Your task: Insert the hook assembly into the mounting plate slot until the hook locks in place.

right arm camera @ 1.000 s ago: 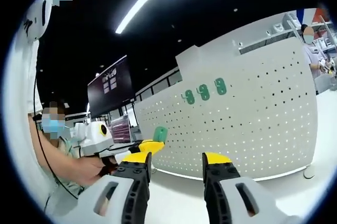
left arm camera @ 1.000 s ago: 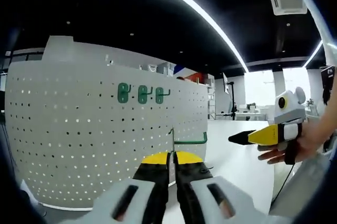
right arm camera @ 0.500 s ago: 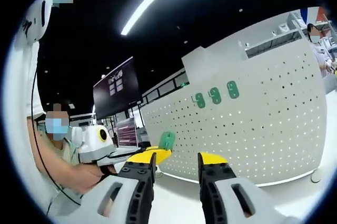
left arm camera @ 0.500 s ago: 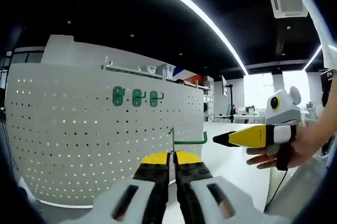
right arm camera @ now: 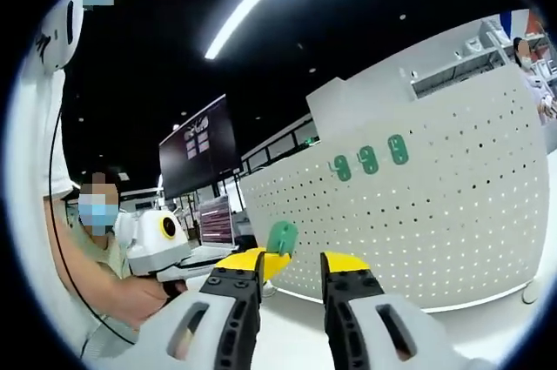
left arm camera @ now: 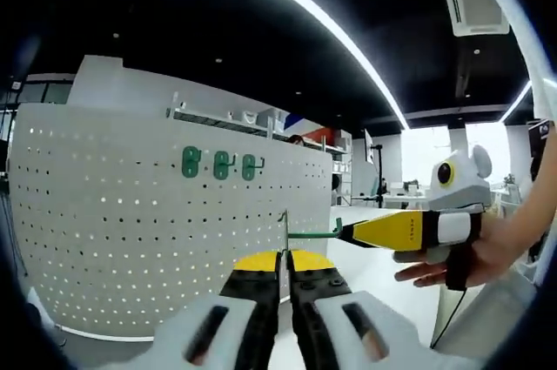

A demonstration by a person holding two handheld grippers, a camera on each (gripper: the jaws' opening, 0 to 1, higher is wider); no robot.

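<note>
Left gripper (left arm camera: 284,259) in the left gripper view has its jaws pressed together on a green hook (left arm camera: 306,232), pinching its thin upright end; the hook's rod runs out to the right from the jaw tips and ends in a small upturn. The right gripper (left arm camera: 365,232) comes in from the right of that view, held by a hand (left arm camera: 470,257), its yellow-and-black tip just at the hook's far end; whether it touches the hook cannot be told from here. Behind stands a white pegboard (left arm camera: 130,213), upright, curving across the left and middle, with three green hooks (left arm camera: 219,164) already hung in a row near its top. A long ceiling light (left arm camera: 331,26) arcs overhead. In the right gripper view the right gripper (right arm camera: 291,267) has its jaws spread a little, with a gap between the yellow tips and nothing between them. The left gripper (right arm camera: 261,261) comes in from the left of that view, carrying the hook, whose green plate (right arm camera: 281,238) shows just above the right gripper's left jaw tip. The pegboard (right arm camera: 435,222) fills the right, the three hooks (right arm camera: 370,159) in a row on its upper part. A dark monitor (right arm camera: 198,157) hangs far left, and a seated person (right arm camera: 91,248) is at the left edge.
</note>
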